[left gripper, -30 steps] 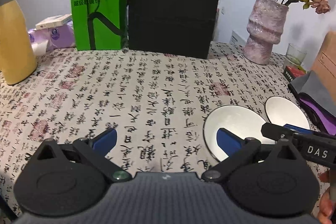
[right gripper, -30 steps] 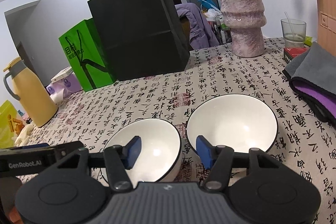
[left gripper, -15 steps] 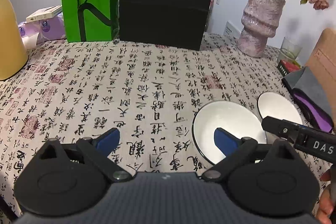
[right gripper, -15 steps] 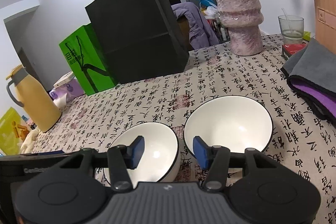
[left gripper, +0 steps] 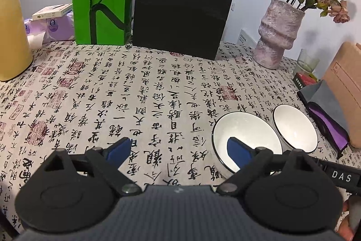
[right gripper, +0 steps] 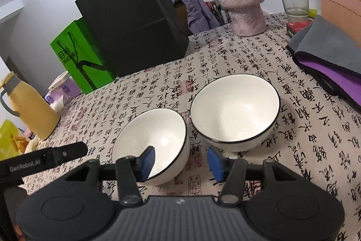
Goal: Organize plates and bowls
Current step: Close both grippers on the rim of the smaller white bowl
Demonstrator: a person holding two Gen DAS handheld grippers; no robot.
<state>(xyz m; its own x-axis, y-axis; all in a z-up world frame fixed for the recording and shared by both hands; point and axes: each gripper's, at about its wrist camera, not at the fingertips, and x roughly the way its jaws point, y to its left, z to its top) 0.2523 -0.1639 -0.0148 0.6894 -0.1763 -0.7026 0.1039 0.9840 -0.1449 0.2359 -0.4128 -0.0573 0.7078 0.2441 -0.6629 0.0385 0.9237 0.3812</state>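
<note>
Now | left tongs wide, just narrowing, empty | right tongs part-open astride near bowl rim, tilted since

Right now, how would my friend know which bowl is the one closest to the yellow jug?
Find the big black bag standing on the table with writing on its cloth. In front of it sit two white bowls with thin black rims. The nearer bowl is yours: it sits on the jug's side, with a blue pad over its rim.

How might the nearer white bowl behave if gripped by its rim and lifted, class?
The nearer white bowl looks glazed and glossy, so the fingers may slip. It seems rigid ceramic, probably breakable if dropped. Its rounded, narrow-based form may tip when nudged.
</note>
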